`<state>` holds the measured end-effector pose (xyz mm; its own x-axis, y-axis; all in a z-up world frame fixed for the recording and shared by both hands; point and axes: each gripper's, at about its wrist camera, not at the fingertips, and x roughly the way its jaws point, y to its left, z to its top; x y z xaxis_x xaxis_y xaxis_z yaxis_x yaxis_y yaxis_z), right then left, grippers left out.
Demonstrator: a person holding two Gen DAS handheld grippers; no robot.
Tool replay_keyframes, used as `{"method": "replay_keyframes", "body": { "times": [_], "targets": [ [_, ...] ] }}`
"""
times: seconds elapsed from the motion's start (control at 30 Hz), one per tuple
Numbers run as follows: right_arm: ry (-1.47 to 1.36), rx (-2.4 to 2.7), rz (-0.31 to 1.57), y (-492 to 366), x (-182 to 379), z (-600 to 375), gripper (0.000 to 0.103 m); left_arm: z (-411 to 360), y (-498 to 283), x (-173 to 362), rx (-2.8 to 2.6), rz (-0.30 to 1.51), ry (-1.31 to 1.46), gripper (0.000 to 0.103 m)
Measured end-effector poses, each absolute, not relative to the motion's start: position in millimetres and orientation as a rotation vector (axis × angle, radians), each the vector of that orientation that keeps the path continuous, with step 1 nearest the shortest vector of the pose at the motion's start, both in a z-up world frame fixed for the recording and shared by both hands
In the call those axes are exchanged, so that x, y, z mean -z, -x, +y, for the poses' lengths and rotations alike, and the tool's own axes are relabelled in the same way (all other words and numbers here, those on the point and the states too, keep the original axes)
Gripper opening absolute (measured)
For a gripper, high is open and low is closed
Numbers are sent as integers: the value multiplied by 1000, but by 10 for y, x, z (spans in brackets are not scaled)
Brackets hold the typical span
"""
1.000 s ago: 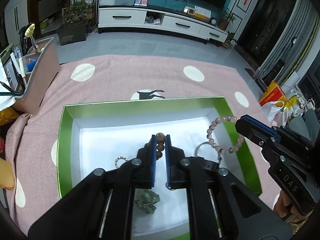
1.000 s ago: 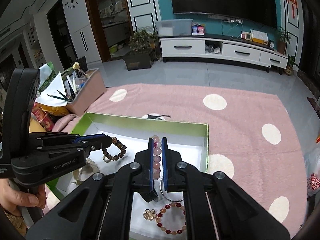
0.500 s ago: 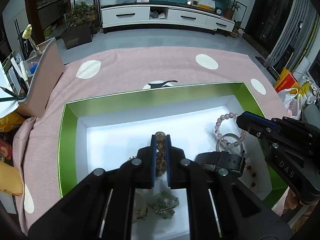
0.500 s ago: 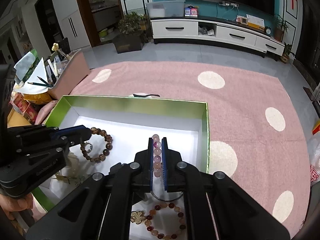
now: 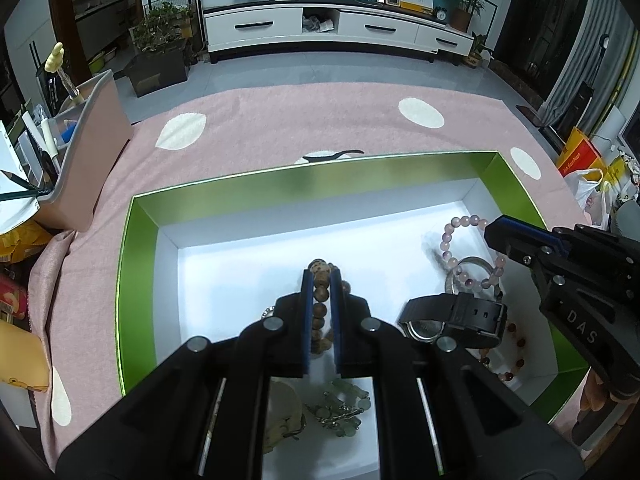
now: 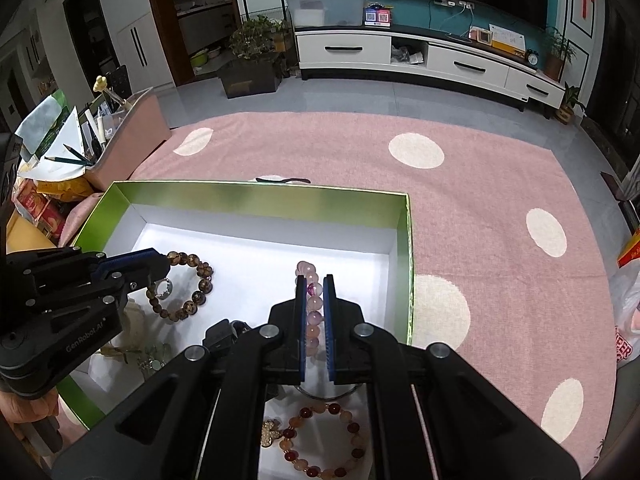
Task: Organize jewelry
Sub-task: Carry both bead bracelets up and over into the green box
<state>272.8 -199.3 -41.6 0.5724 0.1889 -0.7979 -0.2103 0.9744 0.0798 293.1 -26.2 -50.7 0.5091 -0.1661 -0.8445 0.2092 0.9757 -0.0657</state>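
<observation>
1. Left gripper (image 5: 321, 280) — jaws clamped on a brown bead bracelet (image 6: 188, 286), over the green box's (image 5: 138, 264) white floor.
2. Right gripper (image 6: 315, 286) — pinched tight on a pink bead bracelet (image 5: 466, 250), at the box's three o'clock side.
3. Black watch (image 5: 460, 320) lies at five o'clock.

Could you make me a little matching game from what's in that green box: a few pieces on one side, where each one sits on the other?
Things:
1. brown bracelet
2. pale pink bracelet
3. black watch
4. red bracelet

Places:
A. lying in the box, beside the left claw
B. pinched in the right claw
C. pinched in the left claw
D. lying in the box under the right claw

Pairs: 1-C, 2-B, 3-A, 4-D
</observation>
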Motion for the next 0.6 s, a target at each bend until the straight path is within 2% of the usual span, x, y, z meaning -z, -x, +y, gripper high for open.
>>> {"method": "replay_keyframes", "body": {
  "times": [0.6],
  "targets": [
    [38,-222,948,-2724,469,-1997,7,-289,-2926,560,218,1030,-61,8]
  ]
}}
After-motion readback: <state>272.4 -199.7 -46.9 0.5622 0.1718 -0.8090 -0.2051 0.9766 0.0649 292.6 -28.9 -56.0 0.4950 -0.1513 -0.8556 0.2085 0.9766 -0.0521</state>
